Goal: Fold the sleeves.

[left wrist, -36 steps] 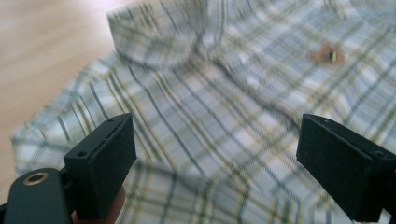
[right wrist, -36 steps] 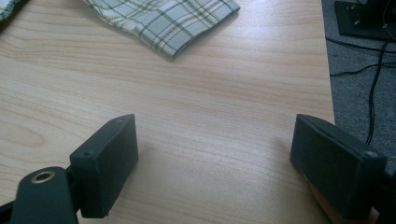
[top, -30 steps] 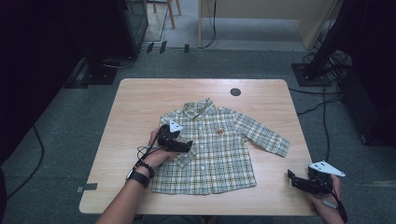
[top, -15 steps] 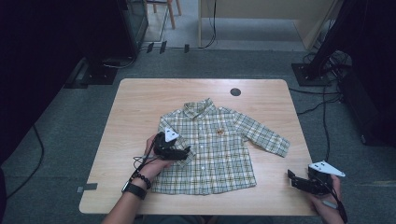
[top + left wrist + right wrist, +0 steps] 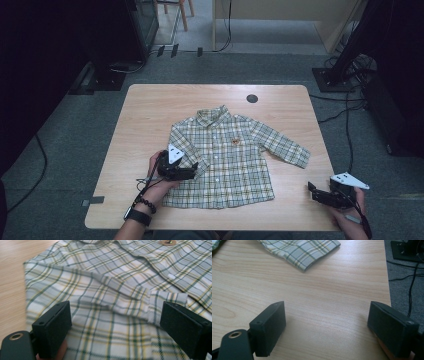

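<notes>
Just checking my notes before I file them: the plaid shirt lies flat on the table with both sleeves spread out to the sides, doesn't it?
Not quite: the plaid shirt lies flat on the table, but only one sleeve is spread out. The other sleeve is folded across the front, as the left gripper view shows.

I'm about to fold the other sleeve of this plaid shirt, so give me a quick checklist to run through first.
1. Green-and-yellow plaid button-up shirt lies flat, front up, on the light wooden table: ok.
2. Sleeve on the left gripper's side folded across the body: ok.
3. Left gripper open, nothing pinched: ok.
4. Right gripper open over bare table: ok.
5. Other sleeve lying spread out, cuff free: ok.
6. Hidden creases under the folded sleeve: cannot tell.
</notes>
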Available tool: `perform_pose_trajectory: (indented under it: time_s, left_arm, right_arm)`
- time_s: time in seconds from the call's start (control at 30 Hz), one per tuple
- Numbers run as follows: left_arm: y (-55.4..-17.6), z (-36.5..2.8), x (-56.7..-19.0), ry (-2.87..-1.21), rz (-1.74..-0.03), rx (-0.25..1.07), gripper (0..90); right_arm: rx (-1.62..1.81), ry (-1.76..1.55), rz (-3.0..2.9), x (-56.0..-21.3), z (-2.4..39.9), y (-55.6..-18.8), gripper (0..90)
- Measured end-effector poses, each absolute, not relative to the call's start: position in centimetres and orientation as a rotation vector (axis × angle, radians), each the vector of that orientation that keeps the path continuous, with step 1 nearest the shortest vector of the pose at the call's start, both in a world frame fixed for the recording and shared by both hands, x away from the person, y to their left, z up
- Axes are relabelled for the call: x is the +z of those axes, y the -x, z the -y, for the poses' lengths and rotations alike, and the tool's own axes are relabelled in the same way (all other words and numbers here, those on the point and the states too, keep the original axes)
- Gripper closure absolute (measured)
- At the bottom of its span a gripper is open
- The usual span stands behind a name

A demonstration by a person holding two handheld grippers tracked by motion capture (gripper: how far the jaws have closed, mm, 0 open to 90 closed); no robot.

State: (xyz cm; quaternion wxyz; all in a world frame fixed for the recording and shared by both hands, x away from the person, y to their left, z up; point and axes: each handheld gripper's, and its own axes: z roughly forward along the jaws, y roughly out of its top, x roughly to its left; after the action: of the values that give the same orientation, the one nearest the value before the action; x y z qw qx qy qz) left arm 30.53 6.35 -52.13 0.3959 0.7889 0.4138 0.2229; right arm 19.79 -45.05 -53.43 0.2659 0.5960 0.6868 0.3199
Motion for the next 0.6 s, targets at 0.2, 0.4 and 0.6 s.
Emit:
perform_pose_trajectory:
  time_s: [0.2,0.4,0.6]
  left_arm:
    - [-29.6,-7.7,-51.9,-1.963,-1.024,0.559,10.5]
    - [-29.3,-8.8,-52.5,-1.974,-1.076,0.561,10.5]
    - [-28.9,-10.5,-52.5,-1.951,-1.121,0.541,3.4]
  right_arm:
    - [0.861,-1.612,-1.854,-53.4,45.0,-19.8,15.2]
    - [0.861,-1.612,-1.853,-53.4,45.0,-19.8,15.1]
    - [0.860,-1.611,-1.853,-53.4,45.0,-19.8,15.2]
